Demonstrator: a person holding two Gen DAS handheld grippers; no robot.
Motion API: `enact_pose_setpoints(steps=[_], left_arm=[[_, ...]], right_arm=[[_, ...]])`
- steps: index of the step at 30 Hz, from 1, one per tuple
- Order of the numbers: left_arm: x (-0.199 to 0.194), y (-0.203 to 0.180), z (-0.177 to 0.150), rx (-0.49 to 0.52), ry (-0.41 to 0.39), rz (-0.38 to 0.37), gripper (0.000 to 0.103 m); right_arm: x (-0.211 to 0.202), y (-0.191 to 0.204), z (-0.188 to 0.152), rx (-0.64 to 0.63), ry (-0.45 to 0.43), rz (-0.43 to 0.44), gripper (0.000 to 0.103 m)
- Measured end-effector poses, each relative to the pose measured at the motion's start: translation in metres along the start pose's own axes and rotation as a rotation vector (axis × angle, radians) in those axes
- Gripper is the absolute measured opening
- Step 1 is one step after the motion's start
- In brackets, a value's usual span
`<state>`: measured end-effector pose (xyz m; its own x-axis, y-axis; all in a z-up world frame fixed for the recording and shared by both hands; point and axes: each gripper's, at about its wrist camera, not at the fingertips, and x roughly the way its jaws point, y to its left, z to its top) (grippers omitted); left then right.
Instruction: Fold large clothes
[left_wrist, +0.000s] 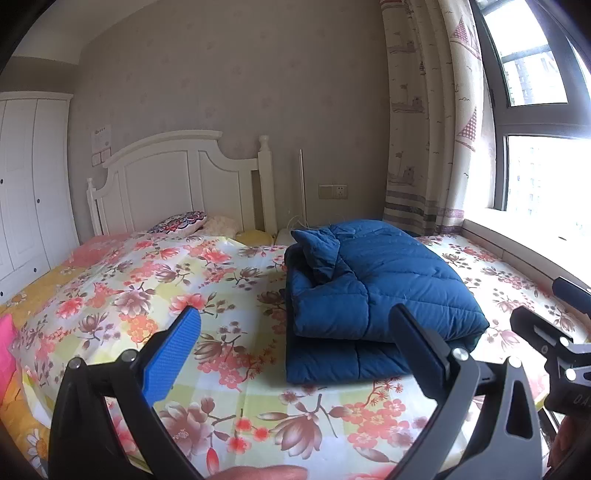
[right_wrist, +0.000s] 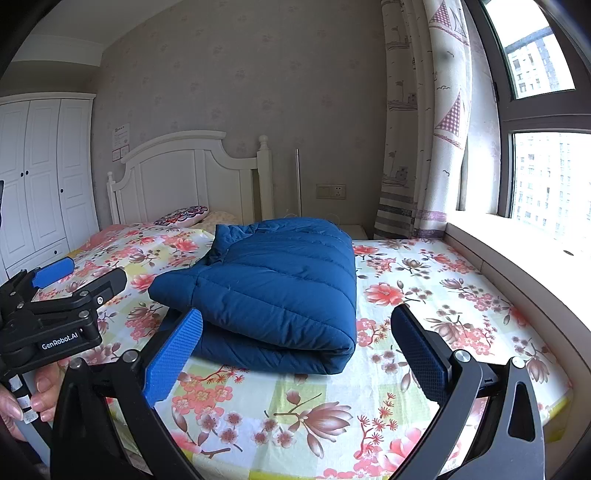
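The left gripper (left_wrist: 295, 332) is hanging wide open over the bed, holding nothing. Its blue pad (left_wrist: 171, 356) and its other finger are standing far apart, and neither one is touching the cloth. The right gripper (right_wrist: 297, 334) is spread wide open too, with nothing in it. Each gripper is showing up at the edge of the other one's view, so they are sitting side by side near the foot of the bed. A hand (right_wrist: 26, 398) is gripping the left gripper's handle.

The blue puffy coat (left_wrist: 373, 295) is lying folded into a thick bundle on the flowery bedsheet (left_wrist: 166, 280). It is resting in the middle of the bed, just past both grippers. Its long side is running from the foot of the bed toward the headboard (left_wrist: 177, 177). The rounded fold is facing the grippers, and a loose flap is sticking up at the far end.

A patterned pillow (left_wrist: 181, 221) is lying by the headboard, well away from the coat. A white wardrobe (right_wrist: 40, 177) is standing on the left. A curtain (right_wrist: 417, 122) is hanging beside the window (right_wrist: 543, 147) on the right. Nothing is lying between the grippers and the coat.
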<state>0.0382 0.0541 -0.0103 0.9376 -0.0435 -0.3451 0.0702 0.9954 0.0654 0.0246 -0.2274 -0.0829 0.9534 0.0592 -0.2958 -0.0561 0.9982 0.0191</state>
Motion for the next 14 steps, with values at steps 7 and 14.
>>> enact_pose_setpoints(steps=[7,14], left_arm=[[0.002,-0.003,-0.002,0.039,-0.010,-0.031,0.101],[0.082,0.089,0.016,-0.015,0.172,0.003,0.101]], right_arm=[[0.007,-0.003,-0.004,0.004,0.031,0.020,0.098],[0.046,-0.091,0.025,0.058,0.125,-0.097,0.098]])
